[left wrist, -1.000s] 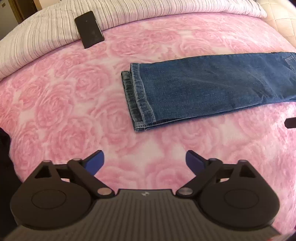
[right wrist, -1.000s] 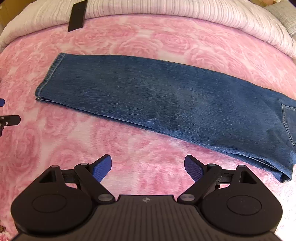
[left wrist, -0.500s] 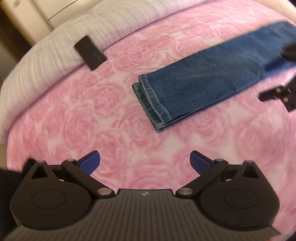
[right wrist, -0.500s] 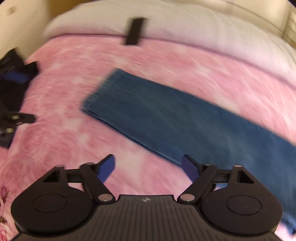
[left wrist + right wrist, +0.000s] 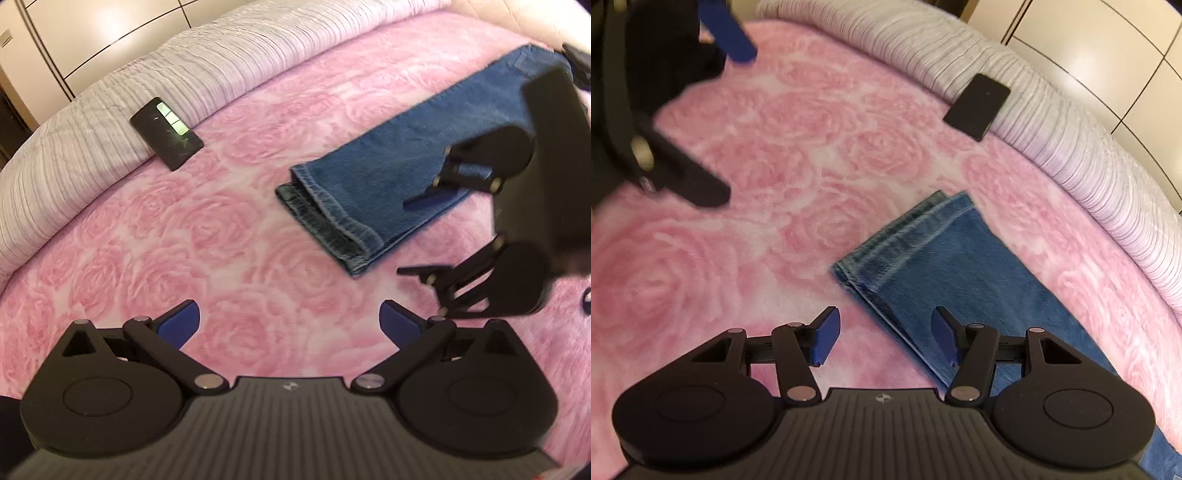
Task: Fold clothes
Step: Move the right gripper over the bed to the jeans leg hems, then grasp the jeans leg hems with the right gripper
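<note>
Jeans: long folded blue denim jeans point(image 5: 402, 173) lie flat on the pink rose-patterned blanket point(image 5: 221, 236) — hems toward the black phone point(image 5: 166, 132).
Left gripper point(image 5: 290, 319): released, blue pads wide, nothing between.
Right gripper point(image 5: 882, 338): jaws apart, empty — over the jeans' near edge beside the hems.
Phone: on the striped white bedcover point(image 5: 92, 122) edge.
</note>
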Action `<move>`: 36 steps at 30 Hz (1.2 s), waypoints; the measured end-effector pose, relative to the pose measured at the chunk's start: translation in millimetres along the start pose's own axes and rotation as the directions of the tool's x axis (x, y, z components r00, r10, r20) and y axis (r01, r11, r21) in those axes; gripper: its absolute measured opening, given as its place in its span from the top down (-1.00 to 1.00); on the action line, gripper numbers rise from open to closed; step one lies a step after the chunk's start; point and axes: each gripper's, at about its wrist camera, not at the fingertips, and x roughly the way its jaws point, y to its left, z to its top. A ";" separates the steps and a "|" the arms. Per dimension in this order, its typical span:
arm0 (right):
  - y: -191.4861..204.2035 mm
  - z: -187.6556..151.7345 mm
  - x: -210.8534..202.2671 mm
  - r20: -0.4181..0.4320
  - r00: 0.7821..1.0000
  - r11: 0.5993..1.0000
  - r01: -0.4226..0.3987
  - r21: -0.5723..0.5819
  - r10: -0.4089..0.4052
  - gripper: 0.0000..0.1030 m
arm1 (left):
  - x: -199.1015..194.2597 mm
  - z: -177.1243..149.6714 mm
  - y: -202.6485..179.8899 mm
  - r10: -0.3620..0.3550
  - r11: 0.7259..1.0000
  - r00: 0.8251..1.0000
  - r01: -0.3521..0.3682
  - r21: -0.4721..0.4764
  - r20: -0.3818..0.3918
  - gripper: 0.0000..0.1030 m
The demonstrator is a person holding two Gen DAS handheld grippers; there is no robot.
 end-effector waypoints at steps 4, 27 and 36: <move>12.8 6.7 8.9 0.000 0.999 0.999 0.045 -0.017 -0.045 0.03 | -5.8 -15.2 21.4 -0.010 1.000 1.000 0.011 -0.020 0.022 -0.98; -3.8 55.3 21.8 -0.012 0.995 0.988 0.097 0.122 -0.096 0.31 | -12.3 -25.5 37.2 -0.059 0.998 0.995 0.061 -0.025 0.084 -0.98; -24.5 61.4 60.4 -0.124 0.984 0.967 0.153 0.203 -0.129 0.34 | -10.3 -28.0 34.5 -0.071 0.997 0.995 0.073 -0.028 0.075 -0.98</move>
